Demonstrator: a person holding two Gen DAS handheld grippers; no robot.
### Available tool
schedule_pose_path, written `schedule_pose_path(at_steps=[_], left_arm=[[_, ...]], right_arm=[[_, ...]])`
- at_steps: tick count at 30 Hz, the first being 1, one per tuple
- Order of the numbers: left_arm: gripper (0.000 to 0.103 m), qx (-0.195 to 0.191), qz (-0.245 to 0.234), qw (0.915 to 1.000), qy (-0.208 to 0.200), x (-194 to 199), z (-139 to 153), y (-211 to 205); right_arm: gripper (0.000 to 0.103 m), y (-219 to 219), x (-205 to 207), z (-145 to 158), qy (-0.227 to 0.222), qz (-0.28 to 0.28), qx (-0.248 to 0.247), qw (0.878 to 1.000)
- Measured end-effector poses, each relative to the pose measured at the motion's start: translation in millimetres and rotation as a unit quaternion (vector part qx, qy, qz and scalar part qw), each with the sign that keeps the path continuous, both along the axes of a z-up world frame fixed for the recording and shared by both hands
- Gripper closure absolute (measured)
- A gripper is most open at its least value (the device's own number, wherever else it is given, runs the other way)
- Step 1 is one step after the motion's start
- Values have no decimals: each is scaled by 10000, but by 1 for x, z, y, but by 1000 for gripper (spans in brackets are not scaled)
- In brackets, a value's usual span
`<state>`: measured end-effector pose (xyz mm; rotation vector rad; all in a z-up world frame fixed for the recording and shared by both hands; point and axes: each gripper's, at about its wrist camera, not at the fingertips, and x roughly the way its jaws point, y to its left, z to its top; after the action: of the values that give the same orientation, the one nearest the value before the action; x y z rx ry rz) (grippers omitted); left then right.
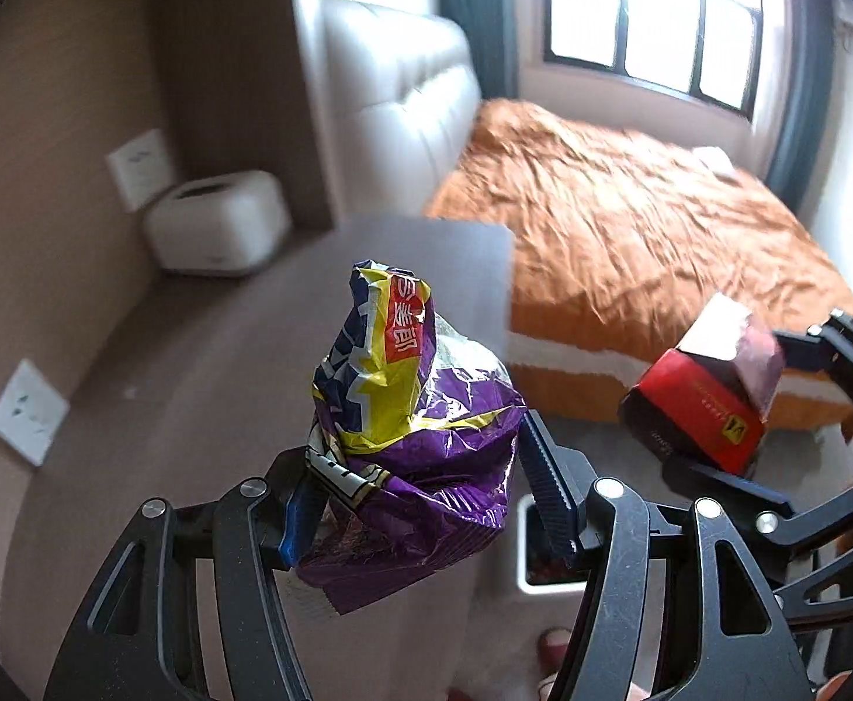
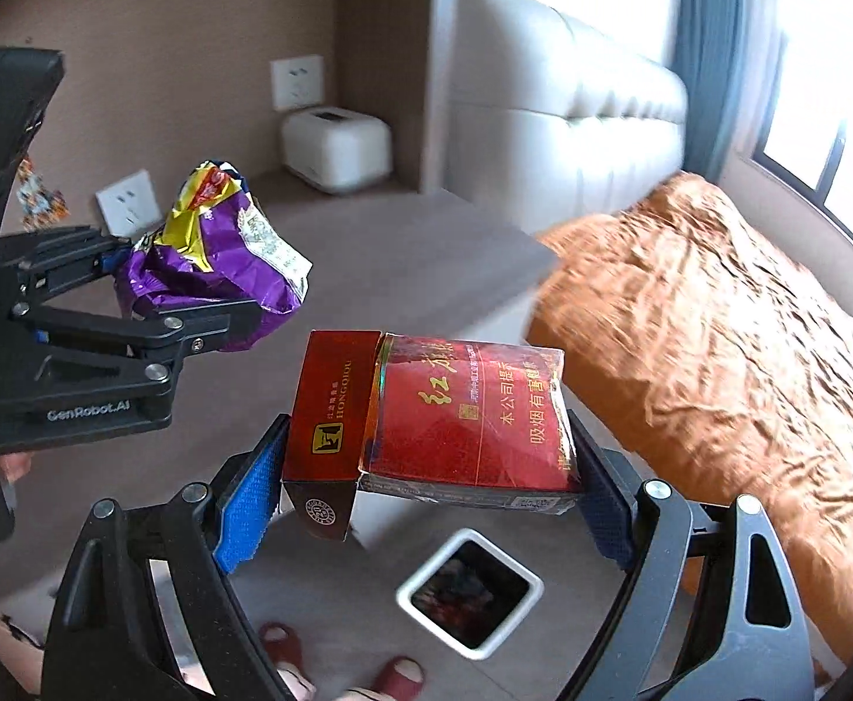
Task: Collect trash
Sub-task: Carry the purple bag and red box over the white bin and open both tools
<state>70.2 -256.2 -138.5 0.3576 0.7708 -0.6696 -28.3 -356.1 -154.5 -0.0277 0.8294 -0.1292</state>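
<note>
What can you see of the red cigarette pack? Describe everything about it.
The red cigarette pack is a cardboard box in glossy film, with gold and white Chinese lettering. Its flip lid hangs open at the left. It lies sideways, clamped endwise between the right gripper pads, in the air above the white floor bin.

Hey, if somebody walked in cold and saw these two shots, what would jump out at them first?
The crumpled purple and yellow snack bag clamped in the left gripper, and the red cigarette pack pinched in the right gripper. Below them on the floor stands a white square bin, with the orange bedspread filling the right side.
</note>
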Motion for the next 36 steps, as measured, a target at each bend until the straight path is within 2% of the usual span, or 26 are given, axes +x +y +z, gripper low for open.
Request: schedule_pose_path(at_steps=[10,14,16,20,24,30,32,33,34,35,36], left_arm=[[43,664,-589,9943,584,-15,-80,-100],[43,882,-813,9900,744,-20,-115,-128],[43,995,-955,9869,834,-22,-142,-142],[43,1200,-1172,9786,1188,-21,-213,-164],[43,1626,-1387,9649,1523,-21,-306,-184],[42,1982,-1748,9476,1792,-21,-412,-201],[33,2028,-1819,9419,1965,-20,-437,-203],[14,2062,-1845,9373,2121,-19,-455,-205],[5,2113,-1833,9348,2189,-20,-471,-206],[5,2200,-1816,9335,2174,-21,-487,-206],[5,2289,-1818,9311,2182,-22,-494,-206]], right_arm=[[16,-80,-37,-57,600,-342,163,9975],[16,-105,-46,-93,887,-389,246,9950],[16,-111,-48,-113,990,-391,203,9941],[16,-117,-49,-177,1357,-225,93,9905],[16,-120,-44,-248,1718,11,8,9851],[16,-119,-41,-359,2170,645,-471,9729],[16,-121,-42,-392,2277,774,-587,9689],[16,-122,-42,-404,2321,834,-637,9670],[10,-122,-42,-414,2371,909,-699,9647],[4,-122,-42,-429,2482,1039,-891,9590],[5,-121,-43,-440,2525,1129,-1113,9545]])
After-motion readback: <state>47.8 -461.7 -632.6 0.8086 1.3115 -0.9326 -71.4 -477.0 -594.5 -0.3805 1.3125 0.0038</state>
